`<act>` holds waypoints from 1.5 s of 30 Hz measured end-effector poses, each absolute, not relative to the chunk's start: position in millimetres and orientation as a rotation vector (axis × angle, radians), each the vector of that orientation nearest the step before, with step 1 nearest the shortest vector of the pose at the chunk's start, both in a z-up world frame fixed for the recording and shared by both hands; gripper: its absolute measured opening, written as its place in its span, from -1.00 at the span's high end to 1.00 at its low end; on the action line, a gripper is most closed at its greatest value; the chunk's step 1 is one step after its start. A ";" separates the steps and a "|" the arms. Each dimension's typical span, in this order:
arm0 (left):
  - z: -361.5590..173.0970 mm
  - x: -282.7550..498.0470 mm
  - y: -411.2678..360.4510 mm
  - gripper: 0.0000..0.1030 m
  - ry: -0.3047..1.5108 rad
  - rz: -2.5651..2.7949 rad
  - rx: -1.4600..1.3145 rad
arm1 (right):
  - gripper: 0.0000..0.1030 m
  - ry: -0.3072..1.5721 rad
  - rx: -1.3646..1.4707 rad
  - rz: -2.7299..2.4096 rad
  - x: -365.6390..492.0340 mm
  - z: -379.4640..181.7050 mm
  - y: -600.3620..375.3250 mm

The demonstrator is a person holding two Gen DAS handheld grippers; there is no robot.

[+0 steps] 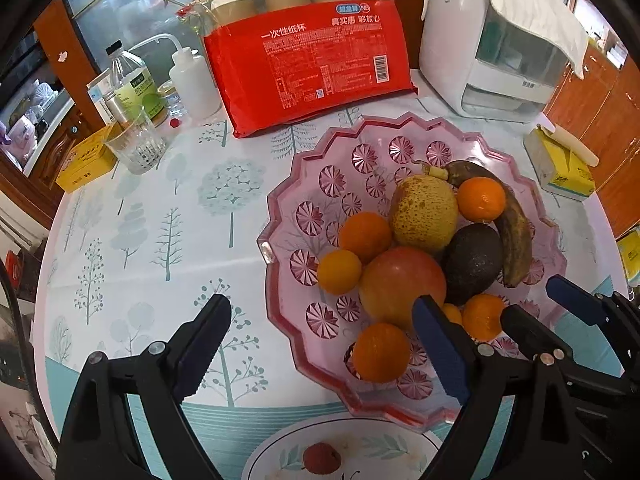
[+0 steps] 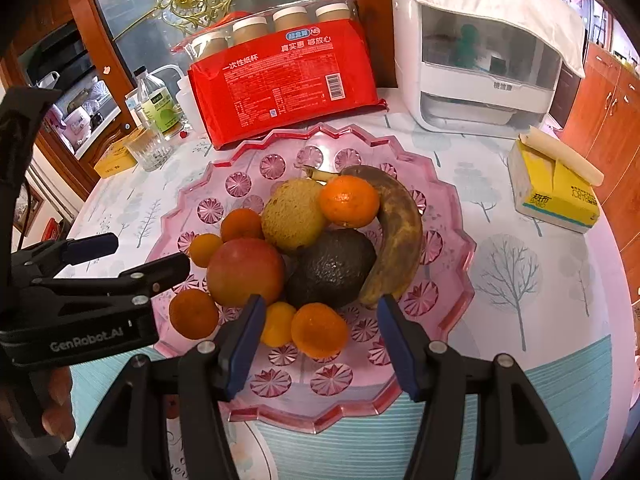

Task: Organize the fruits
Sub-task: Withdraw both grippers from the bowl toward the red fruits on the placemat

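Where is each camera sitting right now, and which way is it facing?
Left wrist: sits on the left claw, tilted down at the table left of the pink bowl; its open fingers frame the near fruit, the right claw shows at the right edge, and a plate holds a small red fruit.
Right wrist: sits on the right claw, tilted down over the bowl's near rim; the left claw and fingers of a hand show at left.
Shared: bowl, apple, avocado, banana, red pack.

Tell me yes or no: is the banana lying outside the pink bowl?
No, the banana lies inside the pink bowl, curved along the avocado and touching an orange.
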State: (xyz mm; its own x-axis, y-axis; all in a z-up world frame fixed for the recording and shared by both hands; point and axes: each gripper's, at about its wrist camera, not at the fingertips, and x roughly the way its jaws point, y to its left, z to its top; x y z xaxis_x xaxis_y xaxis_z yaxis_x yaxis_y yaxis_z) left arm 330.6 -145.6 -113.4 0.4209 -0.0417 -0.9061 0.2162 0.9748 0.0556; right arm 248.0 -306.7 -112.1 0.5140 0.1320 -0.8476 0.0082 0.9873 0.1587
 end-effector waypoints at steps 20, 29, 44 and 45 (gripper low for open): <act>-63.8 276.0 -117.2 -0.77 1.051 -0.175 0.165 | -0.14 0.991 0.152 0.084 210.8 -77.1 -293.4; -34.1 249.5 -88.2 -0.77 0.994 -0.186 0.152 | -0.14 0.925 0.103 0.106 195.7 -35.7 -270.4; -54.7 194.6 -20.6 -0.78 1.028 -0.176 0.156 | -0.14 0.940 0.078 0.204 181.5 -36.5 -198.5; -60.3 190.3 -16.5 -0.78 1.041 -0.177 0.154 | -0.14 0.946 0.076 0.209 180.1 -39.5 -194.2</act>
State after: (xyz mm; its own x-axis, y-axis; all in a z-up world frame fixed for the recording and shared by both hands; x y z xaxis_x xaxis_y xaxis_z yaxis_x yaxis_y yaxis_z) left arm 190.3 -16.5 -60.3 0.4934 -0.0720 -0.8668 0.2178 0.9750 0.0431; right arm 180.1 -194.2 -39.5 0.5666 0.2109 -0.7965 -0.1449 0.9771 0.1557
